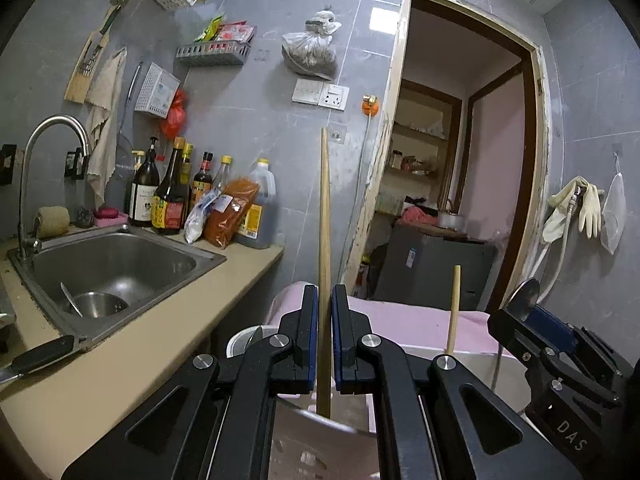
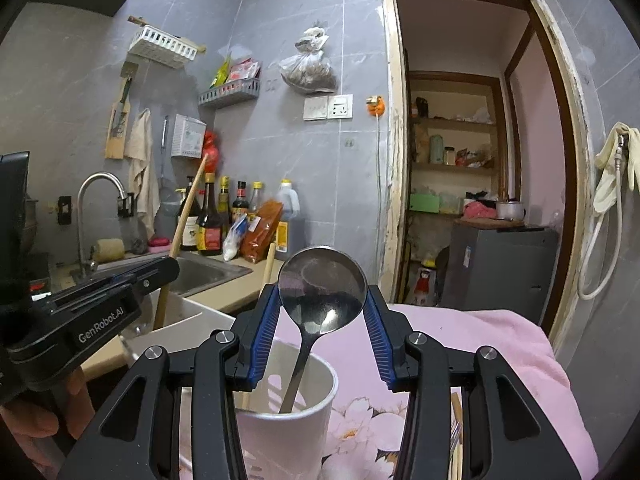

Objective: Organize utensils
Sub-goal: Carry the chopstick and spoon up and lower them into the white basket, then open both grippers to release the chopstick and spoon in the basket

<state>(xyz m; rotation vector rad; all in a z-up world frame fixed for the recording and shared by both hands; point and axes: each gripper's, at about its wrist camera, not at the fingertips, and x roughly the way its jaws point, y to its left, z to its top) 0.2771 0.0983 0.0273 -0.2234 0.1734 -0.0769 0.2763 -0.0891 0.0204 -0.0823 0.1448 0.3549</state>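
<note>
Your left gripper (image 1: 325,336) holds 1 chopstick (image 1: 324,240) upright between narrow fingers at frame centre, your right gripper (image 2: 322,336) stands wide around the spoon (image 2: 320,292) already in the white cup (image 2: 316,404), so more utensils probably remain at lower right.

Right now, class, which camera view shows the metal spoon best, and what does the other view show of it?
The right wrist view: the spoon stands upright in the white cup, its bowl facing the camera between the open fingers of the right gripper. The left wrist view does not show the spoon; it shows the left gripper shut on a chopstick.
</note>
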